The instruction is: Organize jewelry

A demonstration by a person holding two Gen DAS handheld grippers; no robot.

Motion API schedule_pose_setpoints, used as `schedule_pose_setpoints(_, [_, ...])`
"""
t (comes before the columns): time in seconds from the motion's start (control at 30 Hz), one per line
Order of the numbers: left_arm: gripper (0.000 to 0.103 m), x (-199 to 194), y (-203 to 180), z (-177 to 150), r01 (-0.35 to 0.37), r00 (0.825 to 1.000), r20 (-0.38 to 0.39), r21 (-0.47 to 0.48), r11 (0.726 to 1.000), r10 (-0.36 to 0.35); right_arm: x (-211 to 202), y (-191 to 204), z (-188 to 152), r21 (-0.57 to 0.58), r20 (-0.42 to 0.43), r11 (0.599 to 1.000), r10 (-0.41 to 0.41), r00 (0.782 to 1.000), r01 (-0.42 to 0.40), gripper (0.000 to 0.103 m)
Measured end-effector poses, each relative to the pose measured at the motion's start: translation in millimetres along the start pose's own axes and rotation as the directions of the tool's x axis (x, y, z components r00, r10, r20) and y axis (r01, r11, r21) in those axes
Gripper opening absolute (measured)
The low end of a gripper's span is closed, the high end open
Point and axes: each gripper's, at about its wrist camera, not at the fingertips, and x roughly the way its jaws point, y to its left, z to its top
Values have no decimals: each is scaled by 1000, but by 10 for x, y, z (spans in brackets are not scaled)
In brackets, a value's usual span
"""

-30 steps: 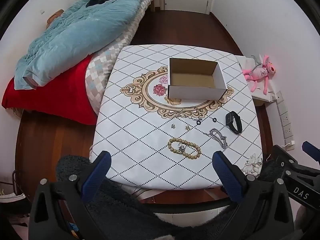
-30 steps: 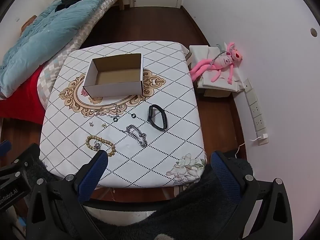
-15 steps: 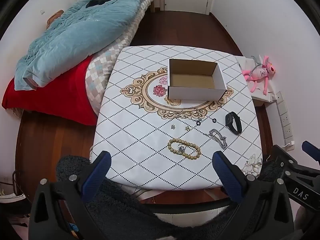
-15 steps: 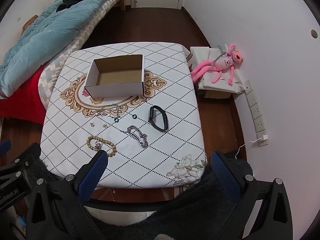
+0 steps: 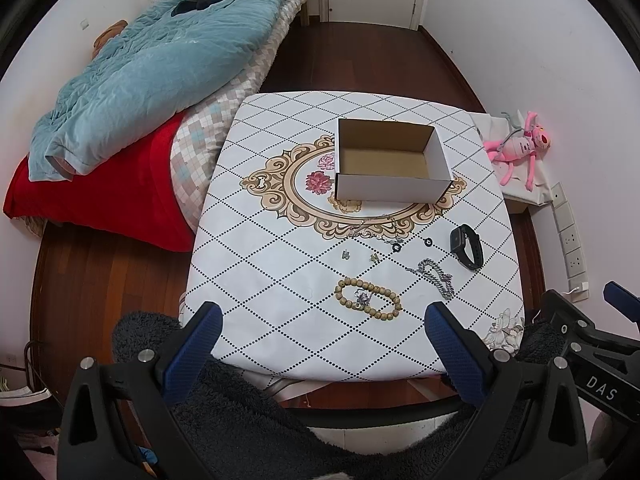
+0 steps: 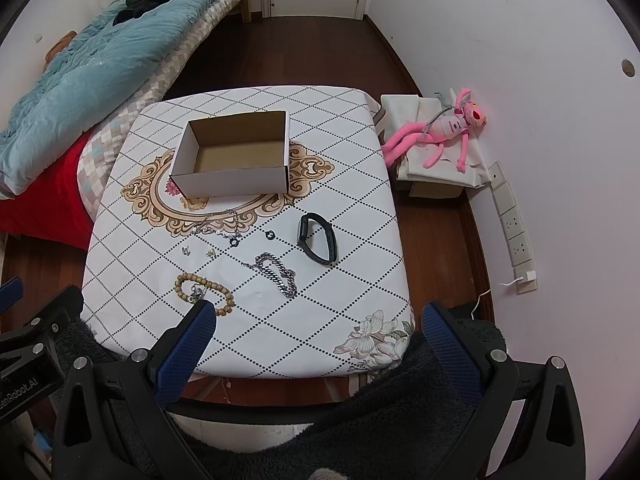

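Note:
An empty cardboard box (image 5: 390, 160) (image 6: 236, 156) stands on the patterned table (image 5: 280, 280) (image 6: 352, 208). In front of it lie a wooden bead bracelet (image 5: 368, 298) (image 6: 202, 292), a silver chain bracelet (image 5: 436, 276) (image 6: 278, 274), a black smart band (image 5: 466, 246) (image 6: 318, 237), a thin necklace (image 5: 376, 228) (image 6: 218, 224), two small black rings (image 5: 428, 242) (image 6: 270, 235) and small earrings (image 5: 346, 255) (image 6: 186, 250). My left gripper (image 5: 320, 324) and right gripper (image 6: 316, 320) hover open above the table's near edge, holding nothing.
A bed with a blue quilt (image 5: 160, 52) and red blanket (image 5: 104, 196) lies left of the table. A pink plush toy (image 6: 440, 128) rests on a folded cloth at the right wall, beside wall sockets (image 6: 514, 224). Dark fleece sleeves (image 6: 360, 420) fill the foreground.
Both views have shifted very slightly; the table sits a touch farther away. Nothing on the table has moved and both grippers stay open.

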Motion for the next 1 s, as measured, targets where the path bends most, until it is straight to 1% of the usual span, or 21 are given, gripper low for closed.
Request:
schedule_pose_setpoints(0.5, [103, -1, 30, -13, 2, 1000, 4, 1, 1000, -2, -4, -2, 2, 3, 2, 1000, 2, 1000, -2, 103])
schedule_pose_setpoints(1.0, [103, -55, -24, 39, 0, 1000, 5, 9, 1000, 0, -19, 2, 16, 2, 2, 1000, 1, 1000, -1, 103])
